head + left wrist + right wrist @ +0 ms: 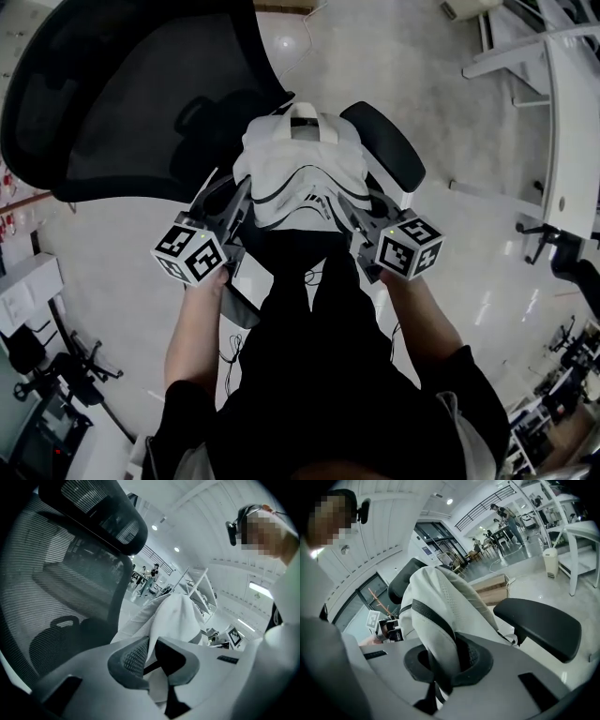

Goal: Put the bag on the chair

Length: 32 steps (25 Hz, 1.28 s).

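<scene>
One person, seen from above in dark clothing, holds two hand-held grippers, one in each hand, and one white bag (300, 173) with dark trim hangs between them. The left hand-held gripper (246, 202) grips the bag's left edge; in its own view the left hand-held gripper (151, 660) has its two jaws nearly together, pinching a fold of the white bag (176, 616). The right hand-held gripper (361, 214) grips the bag's right edge; in its own view the right hand-held gripper (447, 660) has its two jaws narrow, clamped on the fabric of the bag (433, 602) beside a dark strap.

Just ahead of both hand-held grippers stands one black mesh office chair (112, 103). The bag sits over the seat area, in front of the backrest (56, 588). Whether it touches the seat cannot be made out. One black armrest pad (539, 623) lies just right of the right hand-held gripper.
</scene>
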Available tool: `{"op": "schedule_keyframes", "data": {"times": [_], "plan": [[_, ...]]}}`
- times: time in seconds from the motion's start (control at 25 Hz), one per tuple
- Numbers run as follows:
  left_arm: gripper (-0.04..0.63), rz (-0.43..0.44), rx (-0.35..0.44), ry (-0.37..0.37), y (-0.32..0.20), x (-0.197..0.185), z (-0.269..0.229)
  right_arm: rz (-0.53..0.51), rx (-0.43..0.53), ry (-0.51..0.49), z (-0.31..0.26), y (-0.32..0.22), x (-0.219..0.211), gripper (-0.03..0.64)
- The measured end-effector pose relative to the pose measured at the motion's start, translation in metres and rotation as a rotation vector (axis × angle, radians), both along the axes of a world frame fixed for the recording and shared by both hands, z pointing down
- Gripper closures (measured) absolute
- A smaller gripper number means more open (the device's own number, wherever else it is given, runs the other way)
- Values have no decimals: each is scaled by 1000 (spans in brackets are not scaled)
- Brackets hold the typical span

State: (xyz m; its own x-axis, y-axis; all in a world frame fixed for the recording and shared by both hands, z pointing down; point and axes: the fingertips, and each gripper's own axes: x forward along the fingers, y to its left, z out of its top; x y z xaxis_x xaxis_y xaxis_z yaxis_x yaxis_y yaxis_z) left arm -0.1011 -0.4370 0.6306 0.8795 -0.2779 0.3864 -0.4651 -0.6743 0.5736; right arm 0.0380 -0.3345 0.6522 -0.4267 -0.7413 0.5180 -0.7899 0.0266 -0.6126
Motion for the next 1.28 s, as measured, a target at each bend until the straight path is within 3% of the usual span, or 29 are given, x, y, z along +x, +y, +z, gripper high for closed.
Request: {"op": "schedule_keyframes", "data": {"times": [0.12, 0.28, 0.48, 0.68, 0.84, 1.12, 1.28], "plan": [[543, -46, -17, -9, -25, -1, 12, -14, 10, 7, 6, -24, 3, 578], [541, -136, -55, 11, -65, -6, 43, -22, 17, -93, 28, -62, -2, 566], [523, -216, -81, 21, -67, -29, 53, -90, 19, -70, 27, -66, -22, 537], [428, -192, -19, -80, -49, -55, 55, -142, -18, -23, 27, -34, -33, 483], [411, -146, 59, -170, -33, -68, 51, -221, -18, 77, 26, -7, -41, 416], [388, -170, -7, -99, 4, -101, 35, -252, -40, 114, 13, 39, -55, 400], [390, -203, 5, -29, 16, -112, 7, -243, 16, 96, -15, 53, -66, 400]]}}
